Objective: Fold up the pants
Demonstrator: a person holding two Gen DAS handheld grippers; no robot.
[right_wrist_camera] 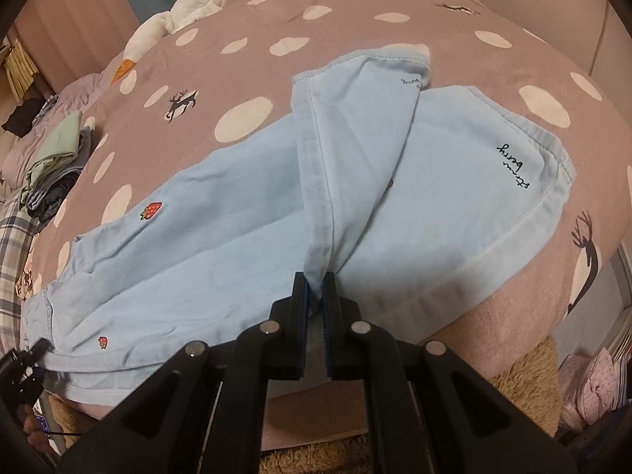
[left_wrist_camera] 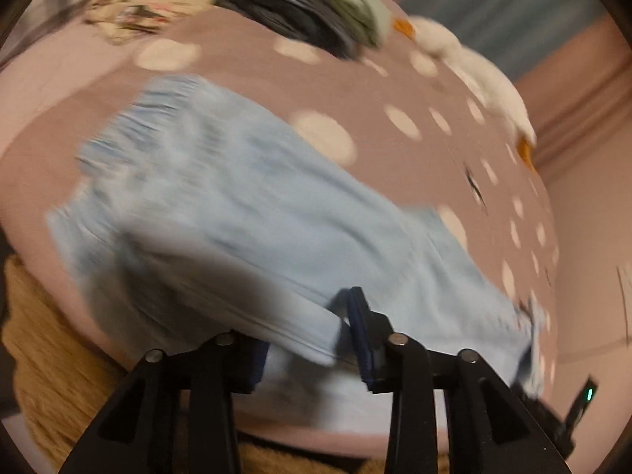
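Light blue pants with small strawberry patches lie spread on the dotted bedspread. One leg is folded back over the other near the hems. My right gripper is shut on a raised fold of that leg at the bed's near edge. In the blurred left wrist view the pants run from the gathered waistband at upper left down towards me. My left gripper stands open over the near edge. A hemmed flap of the cloth lies between its fingers and does not look pinched.
A pile of folded clothes sits at the far left of the bed, also visible as the pile. A white plush goose lies along the far edge. A shaggy tan rug covers the floor below the bed's edge.
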